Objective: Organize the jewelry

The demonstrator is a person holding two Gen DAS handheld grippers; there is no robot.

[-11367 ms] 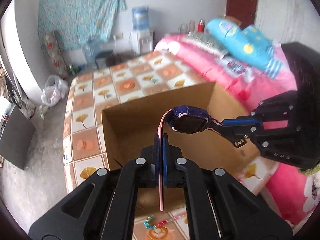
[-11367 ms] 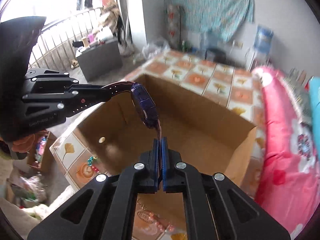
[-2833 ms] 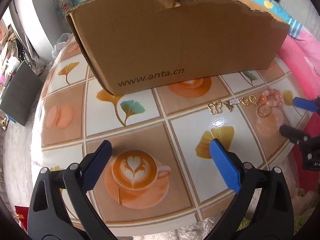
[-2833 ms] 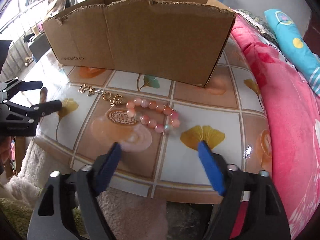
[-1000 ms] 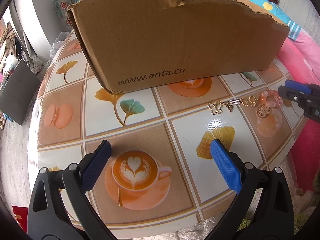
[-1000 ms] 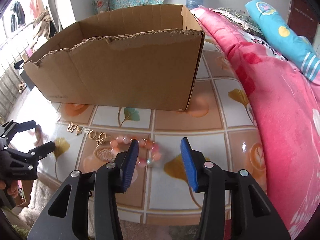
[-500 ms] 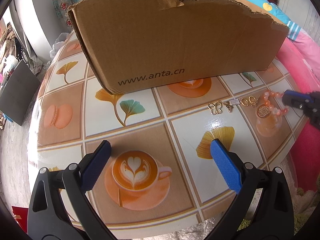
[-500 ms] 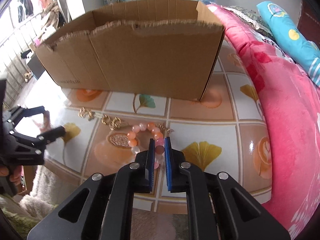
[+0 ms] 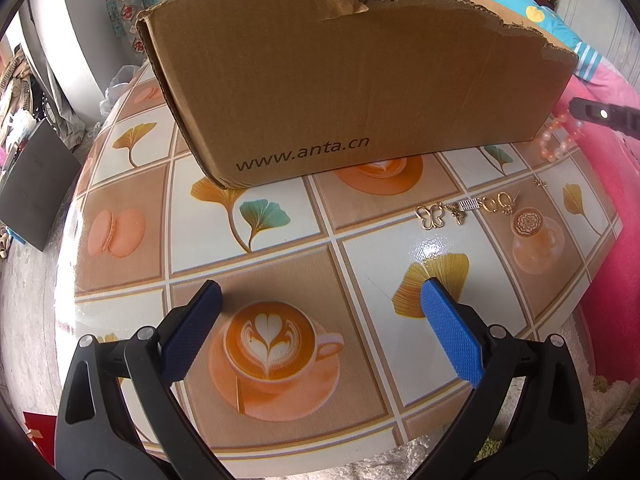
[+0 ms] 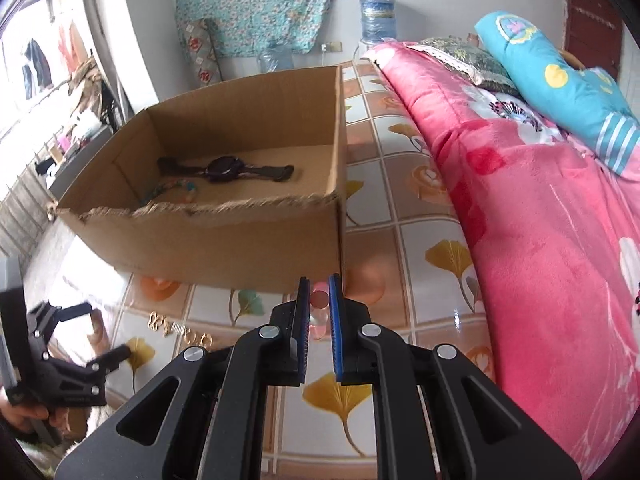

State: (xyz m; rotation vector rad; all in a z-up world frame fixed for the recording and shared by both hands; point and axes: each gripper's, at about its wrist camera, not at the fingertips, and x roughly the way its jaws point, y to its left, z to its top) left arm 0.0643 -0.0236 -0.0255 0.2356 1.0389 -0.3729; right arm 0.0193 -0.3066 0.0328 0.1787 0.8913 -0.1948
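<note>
My right gripper (image 10: 319, 300) is shut on a pink bead bracelet (image 10: 319, 299), lifted off the table near the right end of the cardboard box (image 10: 224, 240). From the left wrist view the bracelet (image 9: 560, 140) hangs from the right gripper's tip (image 9: 592, 113) at the far right. Gold jewelry pieces (image 9: 464, 210) lie in a row on the tiled tablecloth. Inside the box lie a dark watch (image 10: 226, 168) and a beaded strand (image 10: 172, 192). My left gripper (image 9: 320, 320) is open, low over the printed coffee cup, holding nothing.
The table (image 9: 280, 240) has a rounded front edge. A bed with a pink blanket (image 10: 540, 220) and a blue pillow (image 10: 560, 80) runs along the right. The left gripper (image 10: 80, 332), held by a hand, shows at lower left in the right wrist view.
My right gripper closed on the pink bracelet and lifted it off the table toward the box's right end. The left gripper stayed still and open.
</note>
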